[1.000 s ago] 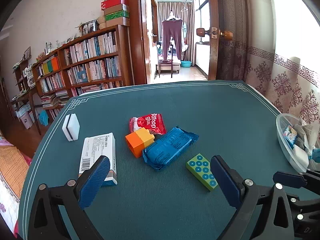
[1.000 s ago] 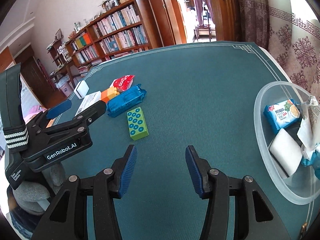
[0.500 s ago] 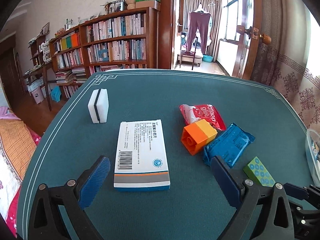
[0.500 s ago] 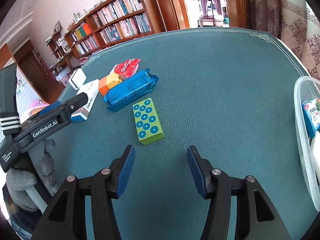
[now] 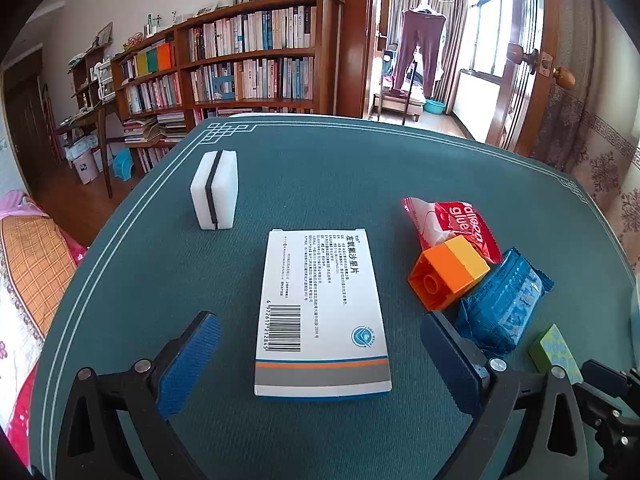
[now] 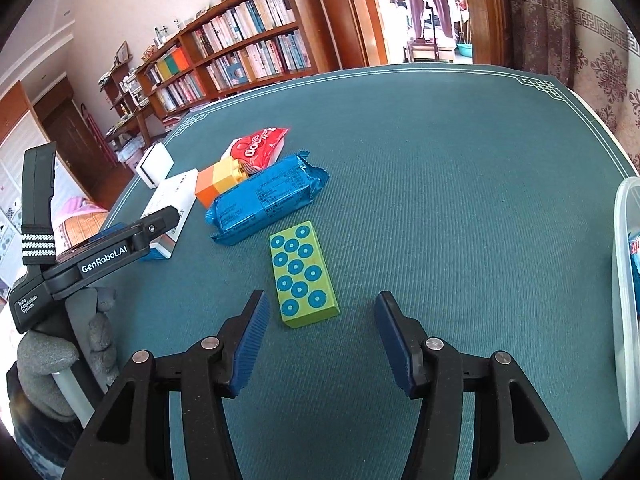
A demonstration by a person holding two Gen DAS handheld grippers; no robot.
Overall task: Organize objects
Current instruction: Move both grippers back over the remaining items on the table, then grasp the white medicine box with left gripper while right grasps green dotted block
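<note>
My left gripper is open, its fingers on either side of the near end of a flat white medicine box; it also shows in the right wrist view. My right gripper is open, just short of a green block with blue dots. Beyond lie a blue wrapped packet, an orange-yellow brick, a red glue packet and a white sponge with a black stripe.
A clear plastic bowl holding packets sits at the table's right edge. The teal table drops off at the left toward a bed and bookshelves. The left gripper body lies left of the right gripper.
My left gripper swung left from the blue packet and moved up to the white box. My right gripper moved left from the bowl and closed in on the green block.
</note>
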